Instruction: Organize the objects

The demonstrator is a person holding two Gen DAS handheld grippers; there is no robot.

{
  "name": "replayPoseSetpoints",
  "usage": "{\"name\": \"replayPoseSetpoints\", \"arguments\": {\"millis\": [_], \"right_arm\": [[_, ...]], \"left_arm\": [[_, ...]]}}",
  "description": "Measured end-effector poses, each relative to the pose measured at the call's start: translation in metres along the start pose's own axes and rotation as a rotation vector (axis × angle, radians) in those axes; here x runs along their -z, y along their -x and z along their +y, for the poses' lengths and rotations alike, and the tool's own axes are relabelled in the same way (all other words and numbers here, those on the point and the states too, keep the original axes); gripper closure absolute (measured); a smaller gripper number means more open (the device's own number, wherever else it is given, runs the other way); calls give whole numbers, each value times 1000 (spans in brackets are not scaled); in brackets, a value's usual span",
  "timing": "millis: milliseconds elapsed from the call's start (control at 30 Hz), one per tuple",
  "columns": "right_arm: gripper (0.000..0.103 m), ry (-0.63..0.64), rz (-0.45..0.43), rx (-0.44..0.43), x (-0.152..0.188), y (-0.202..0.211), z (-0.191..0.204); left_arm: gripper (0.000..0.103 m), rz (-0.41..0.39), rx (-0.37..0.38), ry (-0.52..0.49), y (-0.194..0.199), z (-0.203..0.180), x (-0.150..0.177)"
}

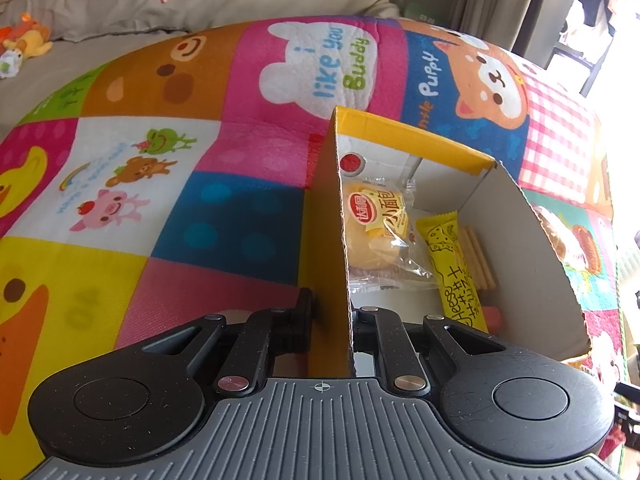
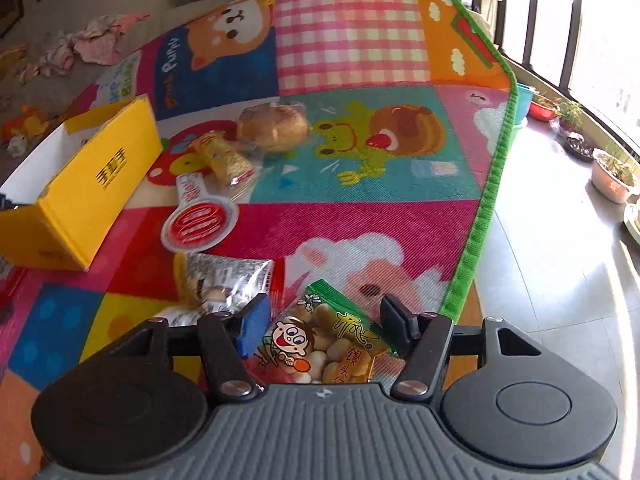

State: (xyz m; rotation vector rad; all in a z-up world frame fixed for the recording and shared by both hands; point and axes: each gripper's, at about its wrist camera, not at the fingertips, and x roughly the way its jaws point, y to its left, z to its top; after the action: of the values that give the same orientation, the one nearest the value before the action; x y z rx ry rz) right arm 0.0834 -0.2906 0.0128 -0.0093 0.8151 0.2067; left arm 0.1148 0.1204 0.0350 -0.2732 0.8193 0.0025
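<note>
Snack packet (image 2: 320,344) lies right between our right hand-held gripper (image 2: 324,326) fingers, spread wide; yellow box (image 2: 80,200) sits forward-left, its wall clamped by left hand-held gripper (image 1: 332,320).

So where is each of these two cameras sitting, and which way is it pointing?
Left wrist: sits on the left gripper, looking along its fingers, shut on a wall of the yellow cardboard box holding wrapped snacks.
Right wrist: sits on the right gripper, open over a green snack packet on the colourful cartoon play mat.
Shared: the box and mat.
</note>
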Motion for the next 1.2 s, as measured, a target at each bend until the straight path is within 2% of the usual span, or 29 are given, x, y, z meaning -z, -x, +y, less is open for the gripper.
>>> {"name": "replayPoseSetpoints", "arguments": {"millis": [167,267,333,600,733,833,900,967,1000,1133,1200], "right_arm": [[38,127,-13,-105,28,24,48],[28,161,-16,-118,38,31,66],[26,178,-26,-94,40,32,74],[20,143,1,-80,38,29,70],[14,133,9,-79,41,31,72],[11,123,22,-103,42,33,73],[10,103,37,-164,42,37,73],[10,73,44,-237,36,42,70],[10,67,30,-245,31,45,69],[10,87,-97,-168,-17,49,58],[10,95,-126,-150,-48,38,52]], "left_arm": [[89,1,-4,-1,1,0,1],[89,1,-4,-1,1,0,1],[89,1,-3,-1,1,0,1],[89,1,-2,1,1,0,1],[89,1,0,2,1,0,2],[89,1,0,1,2,0,2],[89,3,-1,1,2,0,2],[89,5,-5,-4,3,-2,4],[89,6,-8,-8,3,-3,4],[89,7,-9,-6,5,-3,6],[89,7,-8,-7,5,-3,5]]}}
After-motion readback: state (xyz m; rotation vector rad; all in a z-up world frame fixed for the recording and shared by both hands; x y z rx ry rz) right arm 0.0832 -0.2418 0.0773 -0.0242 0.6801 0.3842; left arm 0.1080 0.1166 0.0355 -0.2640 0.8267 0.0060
